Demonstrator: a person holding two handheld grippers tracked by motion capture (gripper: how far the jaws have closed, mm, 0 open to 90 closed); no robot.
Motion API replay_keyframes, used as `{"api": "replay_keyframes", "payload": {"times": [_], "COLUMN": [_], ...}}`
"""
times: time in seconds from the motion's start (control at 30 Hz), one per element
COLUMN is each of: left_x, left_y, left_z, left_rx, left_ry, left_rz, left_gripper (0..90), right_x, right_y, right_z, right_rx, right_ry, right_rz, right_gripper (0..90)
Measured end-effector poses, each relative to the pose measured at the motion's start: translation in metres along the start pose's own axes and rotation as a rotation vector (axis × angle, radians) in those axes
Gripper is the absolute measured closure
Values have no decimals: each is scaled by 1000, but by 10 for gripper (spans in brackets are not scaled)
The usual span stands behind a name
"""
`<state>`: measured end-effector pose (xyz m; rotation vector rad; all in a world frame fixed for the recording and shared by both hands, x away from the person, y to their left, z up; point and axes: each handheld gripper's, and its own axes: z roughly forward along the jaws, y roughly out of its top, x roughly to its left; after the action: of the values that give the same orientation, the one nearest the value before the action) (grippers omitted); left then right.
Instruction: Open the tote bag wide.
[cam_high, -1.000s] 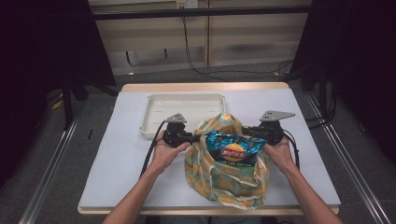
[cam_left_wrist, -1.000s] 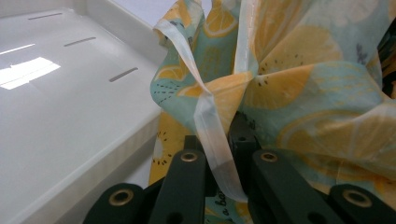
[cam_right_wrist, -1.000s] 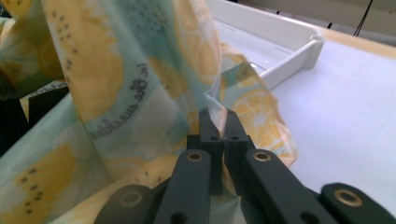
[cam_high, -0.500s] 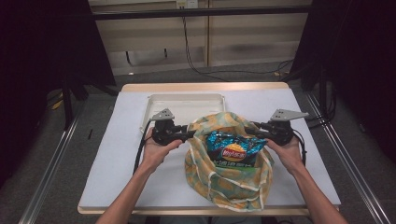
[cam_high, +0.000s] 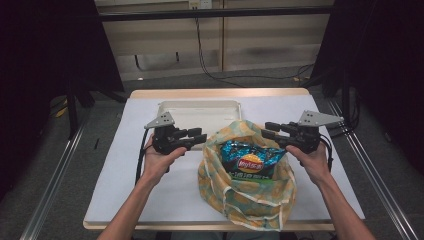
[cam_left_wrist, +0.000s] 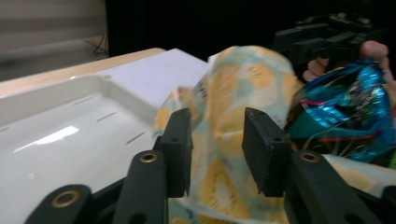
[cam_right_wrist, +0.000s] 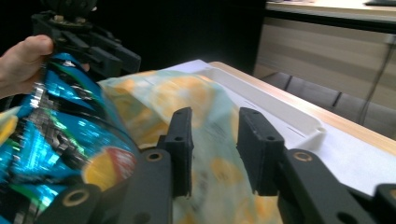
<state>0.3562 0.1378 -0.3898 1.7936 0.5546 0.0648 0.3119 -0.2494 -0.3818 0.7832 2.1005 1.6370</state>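
Left gripper (cam_high: 196, 137) and right gripper (cam_high: 270, 130) — jaws just parted, nothing held — flank a cloth bag (cam_high: 245, 200) holding a chip packet (cam_high: 250, 160).

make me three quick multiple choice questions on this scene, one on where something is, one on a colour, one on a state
1. Where does the white tray lie?
A. behind the cloth bag
B. inside the cloth bag
C. on the floor

2. What colour is most of the chip packet?
A. red
B. blue
C. white

3. How does the left gripper stand?
A. shut on the tray
C. shut on the packet
B. open, off the bag

Answers:
1 A: in the high view the tray sits on the table's far side, beyond the cloth bag.
2 B: the packet is shiny blue.
3 B: the left gripper view shows a clear gap between its fingers, with the cloth beyond them.
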Motion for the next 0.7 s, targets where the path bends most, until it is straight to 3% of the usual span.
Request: {"api": "replay_keyframes", "payload": {"times": [0.17,0.37,0.5,0.53,0.57,0.6,0.63,0.7], "left_x": [-12,-19,-19,-17,-17,-14,-13,-11], "left_y": [4,7,7,4,4,1,1,0], "left_z": [16,18,23,26,26,31,32,35], "left_rx": [30,34,62,90,90,109,129,125], "left_ry": [-33,-59,-64,-52,-52,-34,-10,-30], "left_rz": [33,49,61,69,69,77,84,70], "left_gripper": [583,490,446,446,449,472,517,670], "right_x": [1,-1,-4,-5,-5,-6,-7,-9], "right_y": [5,6,5,5,5,5,5,6], "right_z": [9,12,17,19,19,19,20,21], "right_rx": [27,56,84,89,89,100,104,97], "right_ry": [57,115,125,136,136,136,132,125], "right_rz": [-2,4,11,18,18,22,21,33], "right_gripper": [648,618,659,711,711,787,850,900]}}
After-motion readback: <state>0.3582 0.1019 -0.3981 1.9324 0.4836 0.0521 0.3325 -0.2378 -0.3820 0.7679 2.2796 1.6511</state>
